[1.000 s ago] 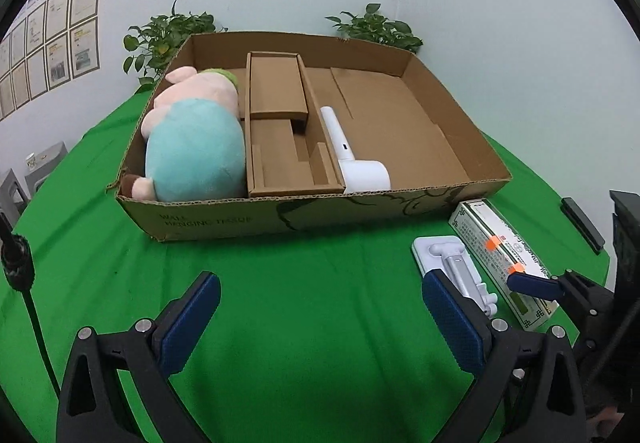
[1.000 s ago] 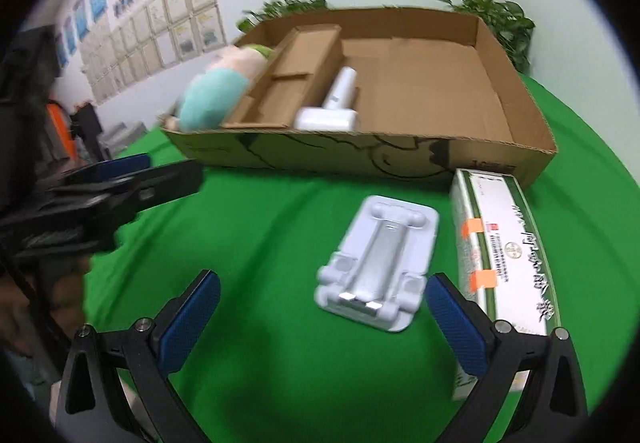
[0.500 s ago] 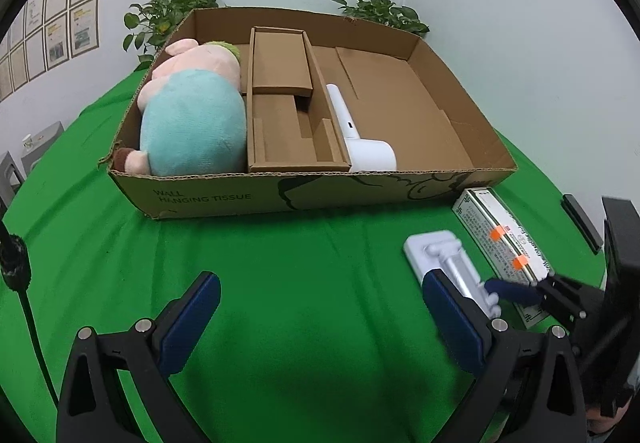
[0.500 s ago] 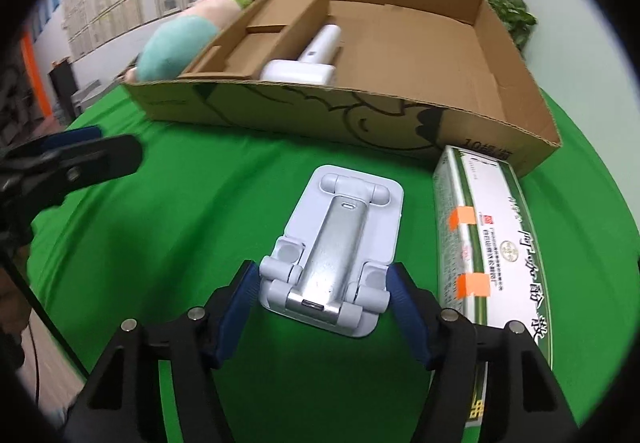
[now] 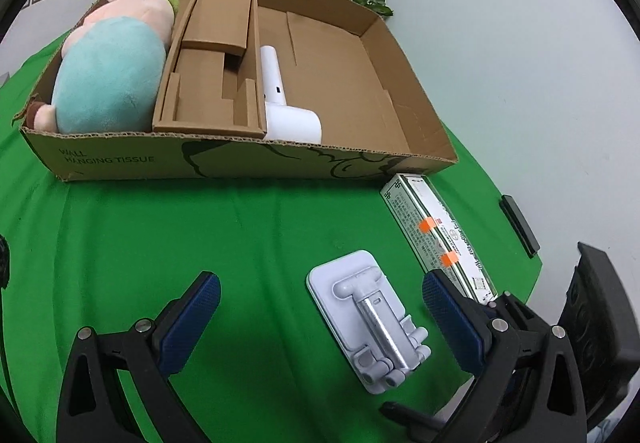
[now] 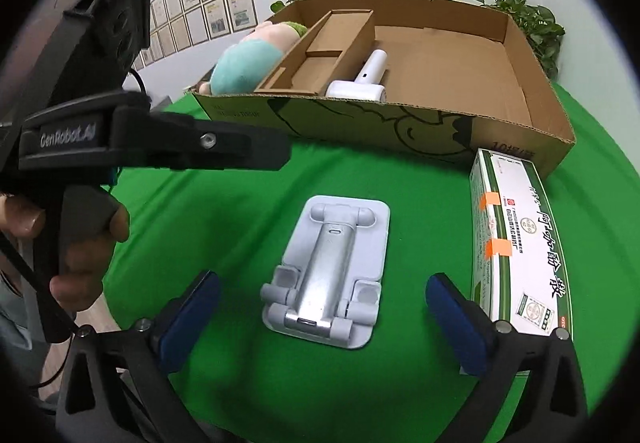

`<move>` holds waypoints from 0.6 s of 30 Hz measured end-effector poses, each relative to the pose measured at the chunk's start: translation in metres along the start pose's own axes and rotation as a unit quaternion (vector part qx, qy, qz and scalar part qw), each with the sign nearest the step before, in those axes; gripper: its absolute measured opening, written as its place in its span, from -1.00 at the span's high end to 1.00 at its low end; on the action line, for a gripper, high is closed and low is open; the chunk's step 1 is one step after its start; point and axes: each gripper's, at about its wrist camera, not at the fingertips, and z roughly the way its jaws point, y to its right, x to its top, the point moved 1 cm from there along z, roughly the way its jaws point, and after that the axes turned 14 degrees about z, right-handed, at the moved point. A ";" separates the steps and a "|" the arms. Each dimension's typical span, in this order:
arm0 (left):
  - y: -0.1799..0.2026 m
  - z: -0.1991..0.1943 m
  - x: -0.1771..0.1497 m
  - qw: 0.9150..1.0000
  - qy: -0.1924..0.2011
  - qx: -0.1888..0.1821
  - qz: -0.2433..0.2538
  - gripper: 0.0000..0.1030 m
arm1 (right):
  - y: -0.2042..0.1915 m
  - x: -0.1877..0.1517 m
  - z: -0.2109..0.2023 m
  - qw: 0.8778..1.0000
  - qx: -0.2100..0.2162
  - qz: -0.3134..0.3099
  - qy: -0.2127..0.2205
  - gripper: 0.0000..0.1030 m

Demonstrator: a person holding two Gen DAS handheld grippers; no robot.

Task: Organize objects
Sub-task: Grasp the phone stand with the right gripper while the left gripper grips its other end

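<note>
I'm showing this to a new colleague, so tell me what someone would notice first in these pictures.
First, the big cardboard box at the back of the green table, holding a plush toy at its left end and a white device beside its middle divider. Next, the phone stand lying flat on the cloth in front, between the open right gripper fingers, with a medicine box to its right.

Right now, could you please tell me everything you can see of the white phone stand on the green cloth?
The phone stand is folded flat on the green cloth: a pale rounded-rectangle plastic base with a silvery, metallic-looking arm along its middle and rounded hinge knuckles at both ends. It lies beside the medicine box, apart from it, in front of the cardboard box. Nothing grips it.
</note>
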 end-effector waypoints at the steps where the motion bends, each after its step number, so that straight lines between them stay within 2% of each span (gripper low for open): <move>1: 0.001 0.001 -0.001 1.000 -0.002 -0.006 -0.002 -0.98 | -0.003 0.000 0.006 1.000 -0.003 -0.006 -0.008 -0.99; 8: 0.007 0.009 -0.005 0.999 -0.020 -0.048 -0.004 -0.95 | -0.010 -0.004 0.018 0.999 -0.040 -0.017 -0.019 -0.94; 10: 0.008 0.012 -0.007 0.998 -0.028 -0.061 -0.009 -0.91 | -0.010 -0.007 0.017 0.999 -0.044 -0.014 -0.027 -0.52; 11: 0.010 0.013 -0.007 0.997 -0.031 -0.065 -0.007 -0.89 | -0.010 -0.009 0.019 0.998 -0.048 -0.015 -0.035 -0.44; 13: 0.013 0.016 -0.008 0.997 -0.036 -0.071 -0.005 -0.84 | -0.012 -0.011 0.017 0.998 -0.046 -0.017 -0.030 -0.33; 18: 0.019 0.026 -0.013 0.995 -0.051 -0.085 -0.007 -0.62 | -0.011 -0.012 0.010 0.999 -0.039 -0.001 -0.031 -0.31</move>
